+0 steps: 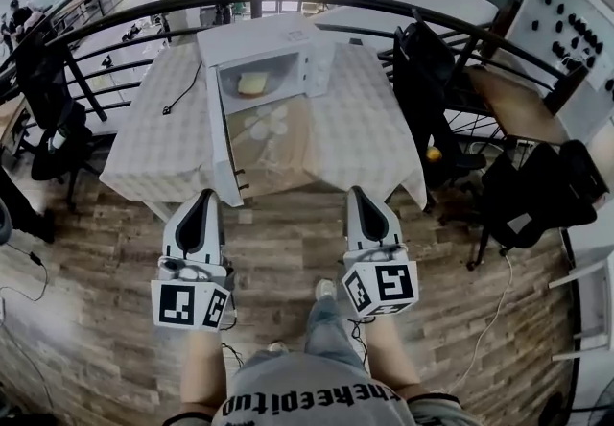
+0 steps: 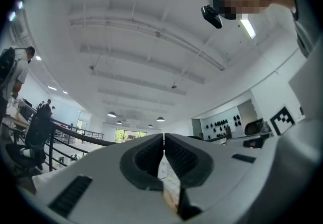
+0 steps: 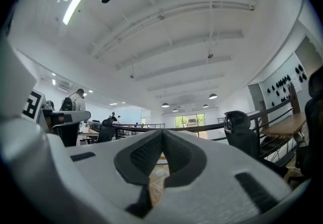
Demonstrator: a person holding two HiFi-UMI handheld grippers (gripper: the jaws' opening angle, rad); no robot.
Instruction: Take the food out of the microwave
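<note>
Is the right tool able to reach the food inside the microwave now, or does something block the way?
Probably yes, after an approach. The microwave door stands open, the food shows inside, and nothing lies between it and the right tool. The tool hangs short of the table, with jaws shut.

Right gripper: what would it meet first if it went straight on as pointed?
Probably the cloth-draped table, at its front edge just right of the microwave and its open door; relative height is unclear.
</note>
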